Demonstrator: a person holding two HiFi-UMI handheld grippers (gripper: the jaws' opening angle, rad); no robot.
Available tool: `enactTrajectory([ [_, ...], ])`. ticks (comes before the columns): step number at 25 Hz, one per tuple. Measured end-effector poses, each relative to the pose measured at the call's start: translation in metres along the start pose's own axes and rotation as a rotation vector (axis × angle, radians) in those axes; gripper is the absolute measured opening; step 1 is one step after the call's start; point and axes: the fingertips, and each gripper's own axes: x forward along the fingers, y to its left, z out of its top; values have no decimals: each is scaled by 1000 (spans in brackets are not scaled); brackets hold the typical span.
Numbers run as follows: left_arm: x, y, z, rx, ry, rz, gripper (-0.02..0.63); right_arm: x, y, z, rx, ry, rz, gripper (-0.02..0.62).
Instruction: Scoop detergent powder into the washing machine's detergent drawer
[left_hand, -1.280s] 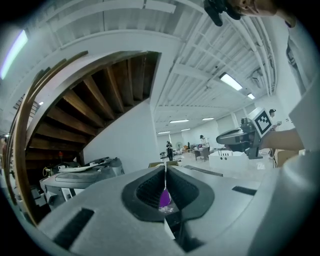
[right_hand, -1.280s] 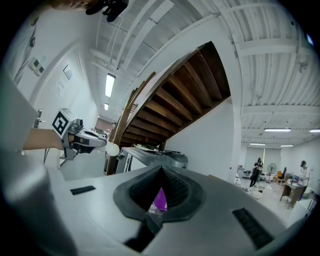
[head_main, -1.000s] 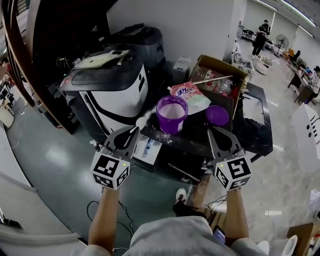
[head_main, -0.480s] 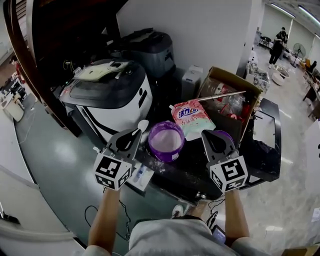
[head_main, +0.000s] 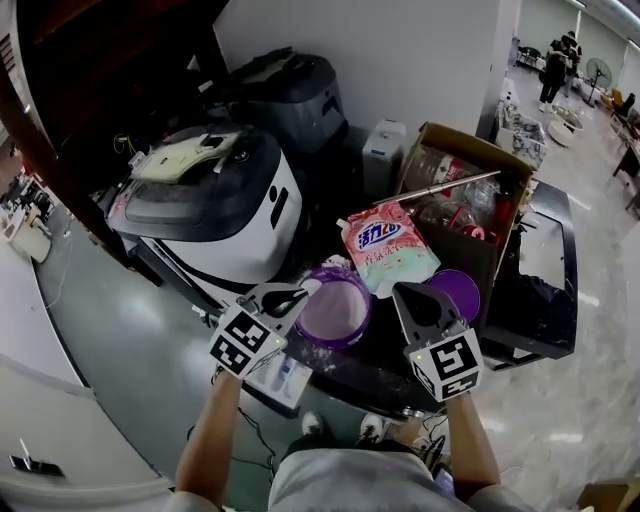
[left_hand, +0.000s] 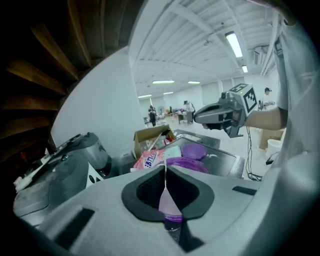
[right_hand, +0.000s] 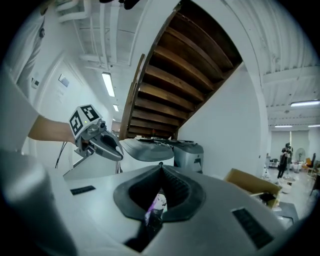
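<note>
The left claw (left_hand: 165, 169) pinches a thin white scoop (left_hand: 165, 201).

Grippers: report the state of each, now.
Left gripper: closed on a spoon.
Right gripper: closed, holding nothing.

The left tool (left_hand: 165, 172) is matt grey plastic with black, ribbed, rubbery pads (left_hand: 150, 192), which press on a thin white plastic spoon (left_hand: 165, 197) that looks smooth and slightly translucent. The round purple plastic tub (head_main: 335, 312) looks semi-clear. The pink detergent pouch (head_main: 383, 245) is glossy, creased plastic film. The brown box (head_main: 470, 160) is matt cardboard. The white-and-black washing machine (head_main: 215, 215) has smooth, shiny plastic panels. The black surface (head_main: 530, 322) and the grey-green floor (head_main: 110, 320) both gleam.
</note>
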Motion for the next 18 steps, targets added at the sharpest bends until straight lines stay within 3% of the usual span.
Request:
enactTrajectory([
  [5, 41, 6, -28, 73, 167, -144, 14, 14, -5, -18, 38, 38, -39, -3],
  [12, 67, -3, -59, 283, 389, -277, 14, 26, -11, -32, 70, 74, -94, -3],
  [18, 65, -9, -69, 315, 491, -364, 14, 29, -10, -30, 75, 73, -111, -3],
])
